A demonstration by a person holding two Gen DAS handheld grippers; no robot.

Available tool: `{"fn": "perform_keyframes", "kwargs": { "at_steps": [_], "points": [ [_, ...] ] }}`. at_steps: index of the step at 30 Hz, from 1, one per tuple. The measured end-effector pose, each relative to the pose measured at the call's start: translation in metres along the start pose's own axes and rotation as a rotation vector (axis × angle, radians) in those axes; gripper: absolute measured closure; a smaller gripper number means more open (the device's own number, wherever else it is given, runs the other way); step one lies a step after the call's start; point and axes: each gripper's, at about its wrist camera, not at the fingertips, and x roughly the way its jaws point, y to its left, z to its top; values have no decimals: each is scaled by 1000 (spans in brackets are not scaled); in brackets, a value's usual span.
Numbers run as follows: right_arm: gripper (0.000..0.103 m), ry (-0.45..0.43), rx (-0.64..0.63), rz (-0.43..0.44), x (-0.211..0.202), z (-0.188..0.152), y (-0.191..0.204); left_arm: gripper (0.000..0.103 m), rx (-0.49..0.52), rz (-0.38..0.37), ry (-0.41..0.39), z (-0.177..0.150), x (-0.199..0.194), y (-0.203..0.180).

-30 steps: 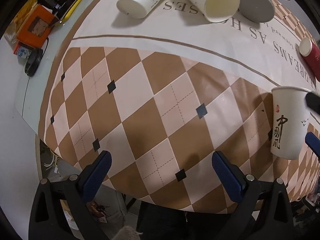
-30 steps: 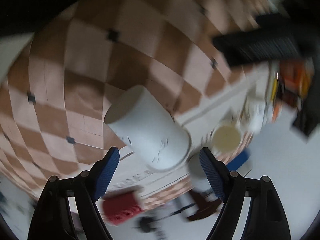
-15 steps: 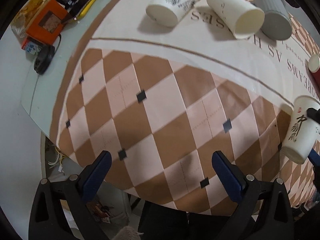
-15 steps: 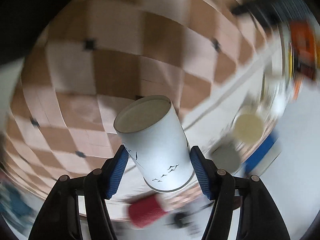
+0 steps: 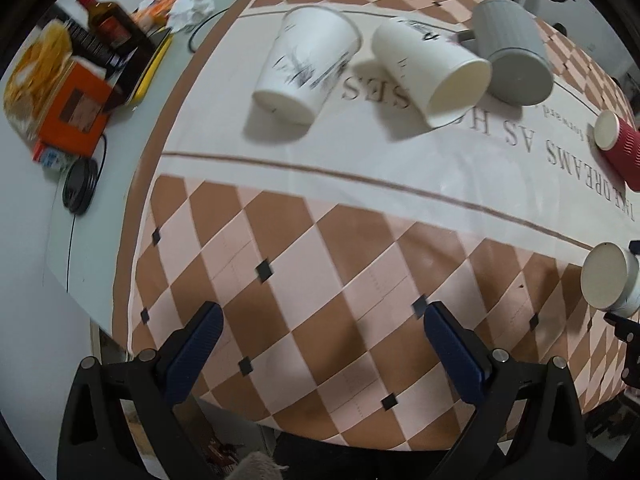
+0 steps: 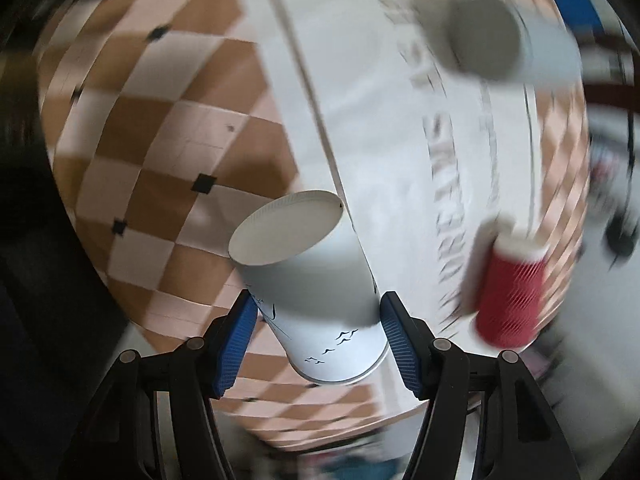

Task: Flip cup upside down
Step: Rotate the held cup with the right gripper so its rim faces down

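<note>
A white paper cup [image 6: 312, 292] with small black bird marks is clamped between the blue pads of my right gripper [image 6: 318, 336]. It is held in the air above the checkered tablecloth, tilted, with its flat base pointing away from the camera. The same cup shows at the right edge of the left wrist view [image 5: 608, 280], base facing the camera. My left gripper [image 5: 320, 344] is open and empty, low over the near part of the tablecloth [image 5: 320, 272].
Two white paper cups [image 5: 304, 68] [image 5: 432, 68], a grey ribbed cup [image 5: 516, 48] and a red ribbed cup [image 5: 620, 148] lie on the cloth's far part. A bottle, boxes and a cable [image 5: 80, 188] clutter the left table edge.
My right gripper closed on the white cup, lifted it and has been rotating it. The left gripper drew back and tilted up, bringing more of the far table into view.
</note>
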Motion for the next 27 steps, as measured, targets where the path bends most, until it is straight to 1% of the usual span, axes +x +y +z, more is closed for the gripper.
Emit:
{"fn": "perform_keyframes", "kwargs": {
  "at_steps": [3, 10, 12, 14, 17, 20, 23, 25, 26, 27],
  "points": [
    [38, 28, 157, 101, 9, -6, -26, 1, 26, -12, -5, 6, -3, -8],
    [38, 95, 444, 311, 33, -23, -54, 1, 69, -29, -4, 9, -3, -22],
    [38, 114, 555, 397, 43, -28, -66, 1, 76, -30, -2, 8, -4, -25],
    [38, 123, 658, 476, 51, -34, -77, 1, 82, -31, 1, 7, -4, -28],
    [39, 127, 775, 550, 61, -42, -91, 1, 86, -35, 9, 7, -1, -29],
    [39, 125, 856, 591, 67, -48, -94, 1, 90, -35, 15, 5, -1, -33],
    [38, 115, 902, 616, 71, -53, -95, 1, 93, -38, 22, 4, 2, -34],
    [36, 120, 903, 630, 76, -55, -97, 1, 95, -38, 27, 2, 2, -36],
    [35, 124, 898, 636, 78, -55, -98, 1, 95, -39, 28, 1, 1, -37],
    [28, 136, 878, 641, 80, -55, -97, 1, 96, -38, 28, 1, 1, -38]
  ]
}}
